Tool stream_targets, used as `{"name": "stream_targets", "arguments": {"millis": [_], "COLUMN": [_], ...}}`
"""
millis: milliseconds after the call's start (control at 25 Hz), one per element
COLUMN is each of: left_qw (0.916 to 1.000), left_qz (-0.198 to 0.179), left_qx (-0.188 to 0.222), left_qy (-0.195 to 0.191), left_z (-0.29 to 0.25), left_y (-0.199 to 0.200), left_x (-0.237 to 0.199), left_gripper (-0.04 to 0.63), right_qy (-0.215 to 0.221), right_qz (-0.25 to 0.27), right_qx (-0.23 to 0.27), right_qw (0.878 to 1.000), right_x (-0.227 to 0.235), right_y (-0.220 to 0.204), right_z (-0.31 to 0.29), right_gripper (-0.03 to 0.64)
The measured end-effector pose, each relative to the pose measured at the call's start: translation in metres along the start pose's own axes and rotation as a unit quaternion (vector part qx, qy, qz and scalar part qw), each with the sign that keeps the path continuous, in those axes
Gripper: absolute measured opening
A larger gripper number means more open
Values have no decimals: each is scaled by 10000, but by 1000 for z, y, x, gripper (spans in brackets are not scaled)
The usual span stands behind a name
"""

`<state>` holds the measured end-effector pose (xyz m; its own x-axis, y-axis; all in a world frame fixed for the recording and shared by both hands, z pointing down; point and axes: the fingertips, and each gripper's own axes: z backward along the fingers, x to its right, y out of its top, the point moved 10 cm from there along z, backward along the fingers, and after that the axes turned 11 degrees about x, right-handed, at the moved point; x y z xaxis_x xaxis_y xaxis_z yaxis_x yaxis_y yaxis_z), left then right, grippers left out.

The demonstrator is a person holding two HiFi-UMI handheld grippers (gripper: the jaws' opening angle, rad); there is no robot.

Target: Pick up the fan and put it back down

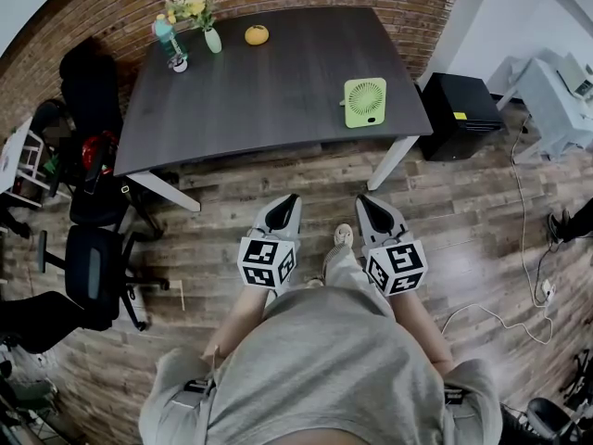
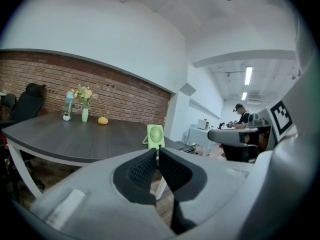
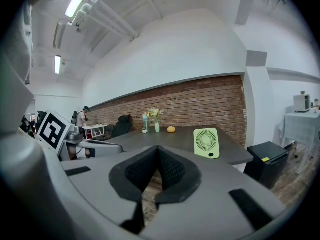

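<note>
A small light-green fan [image 1: 365,102] stands upright near the right front corner of the dark table [image 1: 278,82]; it also shows as the fan [image 2: 155,136] in the left gripper view and the fan [image 3: 206,143] in the right gripper view. Both grippers hang over the wood floor, well short of the table's front edge. The left gripper [image 1: 290,199] [image 2: 157,152] is shut with nothing in it. The right gripper [image 1: 363,201] [image 3: 158,151] is shut and empty too. Each carries its marker cube near the person's knees.
At the table's far left stand a vase of flowers [image 1: 202,17], a bottle [image 1: 168,37] and an orange fruit [image 1: 257,34]. Office chairs [image 1: 93,258] crowd the left; a black box [image 1: 461,114] sits right of the table. A person [image 2: 241,115] stands far off.
</note>
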<state>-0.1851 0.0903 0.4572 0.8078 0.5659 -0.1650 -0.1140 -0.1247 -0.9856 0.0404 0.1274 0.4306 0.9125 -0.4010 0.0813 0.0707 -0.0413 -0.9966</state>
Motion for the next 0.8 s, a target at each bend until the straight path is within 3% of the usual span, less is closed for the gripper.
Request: {"name": "stream_targets", "arguments": {"millis": [800], "left_qw": [9999], "left_qz": [-3], "left_qx": [-102], "left_qy": [-62], "left_z": [4], "left_y": [-3], "left_x": [6], "left_gripper": [31], "right_qy": [-99], "right_qz": [-12], "right_qx": [107], "right_qw": [9999], "right_x": [-3], "right_y": [-1], "right_z": [7], "right_gripper": [0]}}
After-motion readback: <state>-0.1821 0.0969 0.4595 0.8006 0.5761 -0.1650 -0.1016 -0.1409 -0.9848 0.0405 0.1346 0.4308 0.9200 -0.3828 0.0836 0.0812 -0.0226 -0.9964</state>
